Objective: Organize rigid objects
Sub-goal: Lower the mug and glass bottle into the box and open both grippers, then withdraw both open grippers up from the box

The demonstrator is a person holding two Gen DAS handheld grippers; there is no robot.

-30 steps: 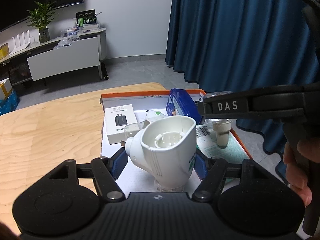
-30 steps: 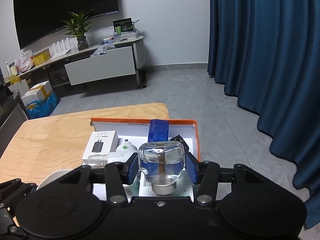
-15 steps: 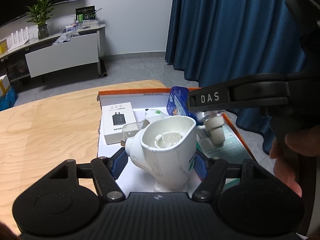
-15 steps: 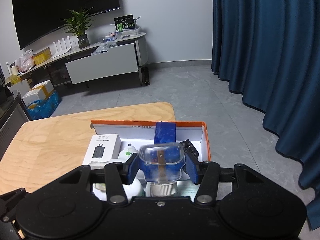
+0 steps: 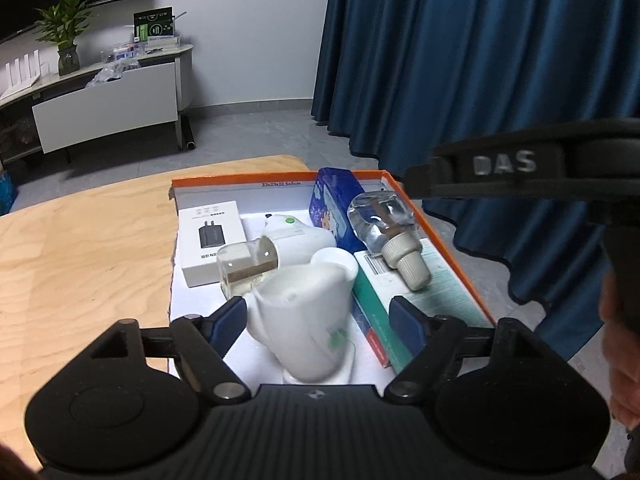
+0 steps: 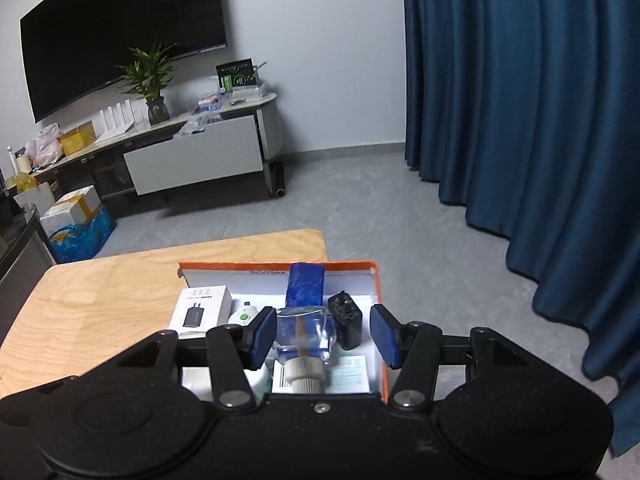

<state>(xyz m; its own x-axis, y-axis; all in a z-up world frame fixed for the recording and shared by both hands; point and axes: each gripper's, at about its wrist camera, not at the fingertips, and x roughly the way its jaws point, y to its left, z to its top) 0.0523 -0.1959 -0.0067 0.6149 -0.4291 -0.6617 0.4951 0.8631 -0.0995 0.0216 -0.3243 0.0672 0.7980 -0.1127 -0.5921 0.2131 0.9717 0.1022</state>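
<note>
I read "DAS" on the right gripper [image 5: 504, 162]; both tongs apart, left gripper [image 5: 320, 316] opening around the tilted white holder [image 5: 304, 320]; clear bottle [image 5: 384, 224] lies cap lower-right.

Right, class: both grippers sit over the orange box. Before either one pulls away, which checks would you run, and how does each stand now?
1. Left gripper letting go of the white heater: its fingers are opening, with a gap on one side. Ok.
2. White heater settled: tilted and blurred. Cannot tell.
3. Right gripper free of the clear bottle: open, not pinching it. Ok.
4. Clear bottle inside the orange box: it lies on the green carton. Ok.
5. Bottle steady on its side: cannot tell.
</note>
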